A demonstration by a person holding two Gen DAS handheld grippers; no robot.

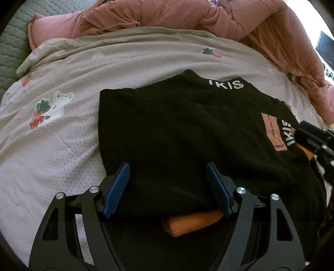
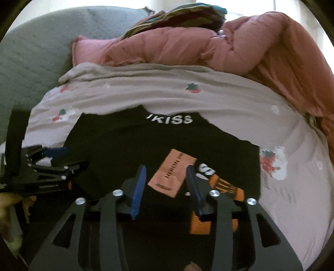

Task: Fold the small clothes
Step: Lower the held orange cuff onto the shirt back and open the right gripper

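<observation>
A small black top (image 1: pixel 187 133) with white "IKISS" lettering on its collar and an orange patch lies partly folded on the bed, collar away from me. It also shows in the right wrist view (image 2: pixel 129 150). An orange ribbed cuff (image 1: pixel 192 224) sticks out at its near edge. My left gripper (image 1: pixel 168 187) is open over the near hem, holding nothing. My right gripper (image 2: pixel 166 188) is open above the orange patch (image 2: pixel 173 177), next to an orange striped cuff (image 2: pixel 227 187), and holds nothing. The right gripper shows at the right edge of the left wrist view (image 1: pixel 313 139).
The top lies on a pale bed sheet (image 1: pixel 62 150) printed with bears and strawberries. A pink quilt (image 1: pixel 187 16) is bunched along the far side and right. A grey quilted headboard (image 2: pixel 31 58) stands at the far left.
</observation>
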